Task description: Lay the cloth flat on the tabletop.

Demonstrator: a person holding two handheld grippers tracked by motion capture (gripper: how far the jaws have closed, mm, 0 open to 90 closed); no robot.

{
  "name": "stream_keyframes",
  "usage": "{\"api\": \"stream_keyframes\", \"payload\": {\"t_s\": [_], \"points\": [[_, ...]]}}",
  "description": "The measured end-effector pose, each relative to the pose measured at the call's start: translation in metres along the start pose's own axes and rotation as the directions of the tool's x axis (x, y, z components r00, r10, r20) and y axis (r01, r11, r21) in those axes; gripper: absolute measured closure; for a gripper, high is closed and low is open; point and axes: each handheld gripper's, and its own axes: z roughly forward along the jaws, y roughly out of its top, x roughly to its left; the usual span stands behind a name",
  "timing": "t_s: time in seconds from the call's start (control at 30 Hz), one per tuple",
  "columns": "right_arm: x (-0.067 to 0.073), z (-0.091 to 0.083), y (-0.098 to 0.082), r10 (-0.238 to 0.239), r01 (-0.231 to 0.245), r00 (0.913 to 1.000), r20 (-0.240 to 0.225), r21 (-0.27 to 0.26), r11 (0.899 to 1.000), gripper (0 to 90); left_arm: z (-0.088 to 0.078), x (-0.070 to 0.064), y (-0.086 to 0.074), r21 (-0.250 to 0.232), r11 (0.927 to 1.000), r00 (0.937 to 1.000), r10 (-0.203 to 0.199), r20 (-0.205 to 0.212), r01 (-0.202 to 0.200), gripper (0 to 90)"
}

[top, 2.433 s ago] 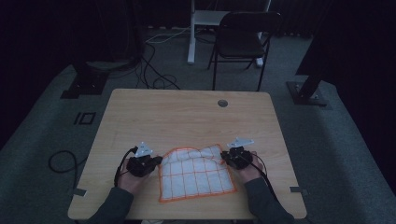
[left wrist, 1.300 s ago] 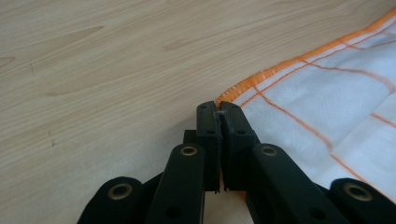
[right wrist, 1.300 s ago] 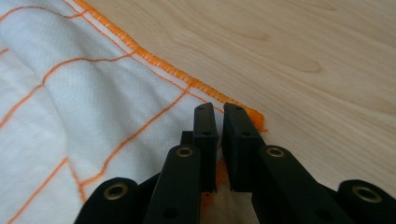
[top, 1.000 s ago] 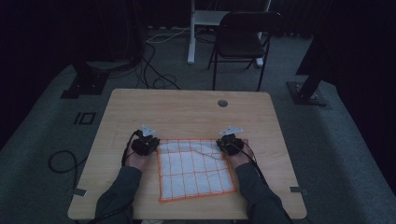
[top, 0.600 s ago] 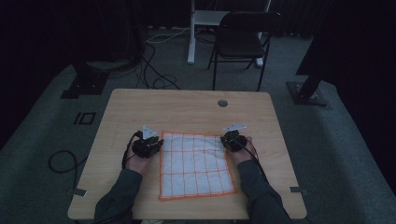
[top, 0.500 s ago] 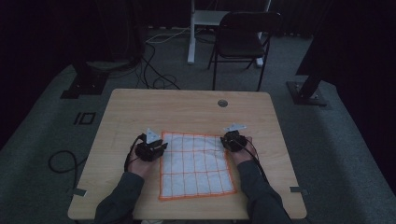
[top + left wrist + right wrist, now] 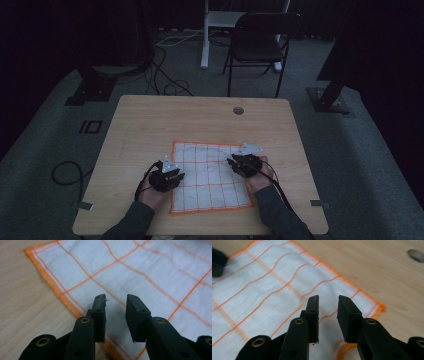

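Your left hand-held gripper [image 7: 169, 176] and right hand-held gripper [image 7: 244, 164] both hang over the cloth [image 7: 210, 175] with jaws just opened, nothing between them. The cloth lies spread flat near your edge of the bench [image 7: 150, 120], seemingly laid out for folding. Farther off, a chair [image 7: 260, 35]. No writing is readable anywhere

Your high view is very dim; the room around the table [image 7: 150, 120] fades to black, and the chair [image 7: 260, 37] is hard to see. Your two gripper views are much brighter, with soft, even light and no glare. There the white cloth [image 7: 155, 272] looks sharp up close, while its far parts go blurry.
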Motion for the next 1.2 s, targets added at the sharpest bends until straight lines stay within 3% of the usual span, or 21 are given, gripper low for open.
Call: {"api": "stream_keyframes", "payload": {"t_s": [0.07,0.23,0.33,0.4,0.63,0.87,1.07,1.2], "points": [[0.005,0.005,-0.008,-0.033,0.032,0.9991,0.026,0.041,0.999,66.5,0.0,0.001,0.0,0.002,1.0,1.0,0.003,-0.005,-0.003,71.1],[-0.004,0.017,-0.02,0.015,-0.017,0.9998,0.016,0.087,0.996,59.3,0.001,0.006,-0.001,-0.008,0.9999,0.9999,-0.006,-0.008,0.006,71.6],[-0.01,0.021,-0.024,0.046,-0.043,0.9986,-0.027,0.098,0.994,56.3,0.002,0.009,0.0,-0.01,0.9999,0.9998,-0.006,-0.016,0.006,71.5],[-0.014,0.021,-0.025,0.067,-0.062,0.9964,-0.052,0.093,0.994,55.2,0.002,0.011,-0.001,-0.013,0.9999,0.9998,-0.008,-0.018,0.008,71.4],[-0.02,0.025,-0.026,0.054,-0.049,0.9965,-0.064,0.087,0.995,42.0,0.004,0.014,-0.001,-0.027,0.9996,0.9997,-0.009,-0.021,0.009,70.9],[-0.021,0.025,-0.027,0.059,-0.056,0.9976,-0.035,0.081,0.995,30.2,0.006,0.019,0.0,-0.036,0.9991,0.9994,-0.022,-0.028,0.021,69.4],[-0.017,0.013,-0.025,0.085,-0.084,0.995,-0.053,0.028,0.996,29.5,0.003,0.02,-0.002,-0.033,0.9988,0.9984,-0.037,-0.044,0.035,68.4],[-0.016,0.011,-0.024,0.081,-0.08,0.9954,-0.051,0.028,0.996,30.7,0.002,0.02,-0.003,-0.033,0.9989,0.9977,-0.035,-0.057,0.033,68.4]]}}
